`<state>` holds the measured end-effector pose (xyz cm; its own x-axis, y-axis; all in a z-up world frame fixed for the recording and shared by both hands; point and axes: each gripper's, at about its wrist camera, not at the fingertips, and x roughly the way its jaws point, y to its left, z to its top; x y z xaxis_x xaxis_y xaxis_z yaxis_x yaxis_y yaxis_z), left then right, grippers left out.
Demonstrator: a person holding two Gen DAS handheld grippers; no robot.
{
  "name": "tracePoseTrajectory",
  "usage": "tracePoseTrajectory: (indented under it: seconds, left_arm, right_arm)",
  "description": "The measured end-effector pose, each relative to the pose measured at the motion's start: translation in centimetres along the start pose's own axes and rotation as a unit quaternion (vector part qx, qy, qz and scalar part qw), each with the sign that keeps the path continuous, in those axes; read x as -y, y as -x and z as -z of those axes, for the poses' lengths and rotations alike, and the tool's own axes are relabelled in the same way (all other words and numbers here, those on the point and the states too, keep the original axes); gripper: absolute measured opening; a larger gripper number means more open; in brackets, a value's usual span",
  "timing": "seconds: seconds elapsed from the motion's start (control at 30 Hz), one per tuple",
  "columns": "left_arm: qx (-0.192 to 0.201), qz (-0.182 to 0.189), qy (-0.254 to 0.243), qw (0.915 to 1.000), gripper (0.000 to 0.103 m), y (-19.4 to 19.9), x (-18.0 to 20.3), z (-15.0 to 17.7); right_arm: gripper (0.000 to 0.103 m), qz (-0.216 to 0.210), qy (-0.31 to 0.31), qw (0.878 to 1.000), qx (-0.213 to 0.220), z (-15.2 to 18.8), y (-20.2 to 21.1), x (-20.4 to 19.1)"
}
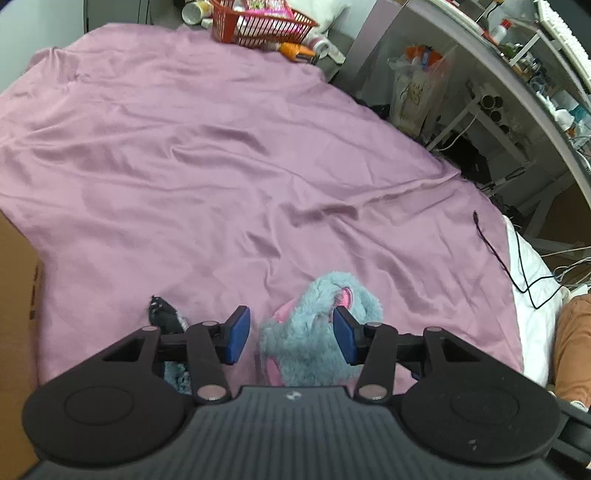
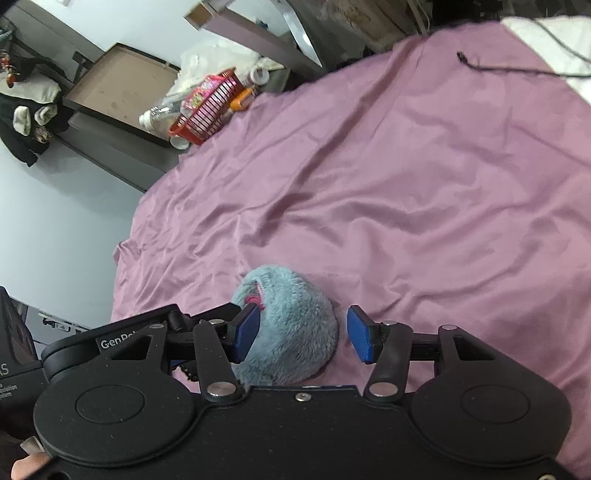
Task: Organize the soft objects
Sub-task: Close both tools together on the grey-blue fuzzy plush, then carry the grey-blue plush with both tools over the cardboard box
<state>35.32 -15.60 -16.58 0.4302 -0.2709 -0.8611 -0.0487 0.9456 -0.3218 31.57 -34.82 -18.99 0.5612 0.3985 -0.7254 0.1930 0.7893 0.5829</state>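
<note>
A fluffy blue and pink plush toy (image 1: 314,328) lies on the purple bedsheet (image 1: 207,155) near the front edge. My left gripper (image 1: 291,338) is open, its blue pads on either side of the plush, the right pad against the fur. A dark furry bit (image 1: 164,314) shows beside the left finger. In the right wrist view a rounded blue furry part of the plush (image 2: 291,325) lies on the purple sheet (image 2: 406,184). My right gripper (image 2: 303,334) is open around it, with the left pad touching the fur and the right pad apart.
A red basket (image 1: 258,22) with packets and bottles stands at the far end of the bed, also seen as the red basket (image 2: 210,107). A black cable (image 1: 495,247) trails over the right edge. Desk shelves (image 1: 517,74) and a bag stand to the right. A cardboard box (image 1: 14,314) is left.
</note>
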Motion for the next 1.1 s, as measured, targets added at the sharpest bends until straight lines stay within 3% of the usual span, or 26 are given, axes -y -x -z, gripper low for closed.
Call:
tracePoseTrajectory:
  seconds: [0.17, 0.33, 0.37, 0.5, 1.1]
  left_arm:
    - [-0.041, 0.008, 0.025, 0.9988, 0.03, -2.4, -0.4, -0.5]
    - [-0.041, 0.014, 0.042, 0.9982, 0.024, -2.5, -0.6, -0.5]
    - [-0.039, 0.015, 0.041, 0.9983, 0.024, -2.4, -0.6, -0.4]
    - [-0.02, 0.011, 0.029, 0.9993, 0.023, -1.1, -0.3, 0.1]
    - [0.062, 0.013, 0.021, 0.9978, 0.023, 8.7, -2.7, 2.1]
  right_arm:
    - [0.047, -0.003, -0.011, 1.0, -0.028, -0.3, -2.2, 0.1]
    - [0.038, -0.002, -0.01, 0.999, -0.035, -0.1, -3.0, 0.1]
    - [0.031, -0.005, -0.012, 0.999, -0.036, 0.0, -3.0, 0.1]
    - [0.025, -0.017, 0.018, 0.999, -0.023, 0.4, -1.7, -0.9]
    - [0.023, -0.079, 0.107, 0.991, 0.013, 2.7, 3.1, -6.7]
